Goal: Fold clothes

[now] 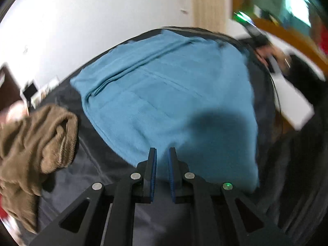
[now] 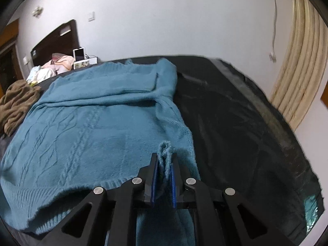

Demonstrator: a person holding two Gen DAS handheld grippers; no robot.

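A bed with a dark cover fills both views, set against a white wall with a cream curtain at the right and a dark headboard at the far left. The right tool is clenched on a bunched edge of the blue knitted sweater, the fabric standing up between its blue-padded fingers and hanging down below them. From there the sweater spreads out flat across the bed to the left and away, its cable pattern showing, with a folded part lying across its far end. The left tool hovers over the near edge of the same sweater; its fingers are slightly apart with nothing between them. Its view is blurred. A crumpled brown garment lies on the bed beside the sweater, to the left. Pale bedding and a small white box sit near the headboard.
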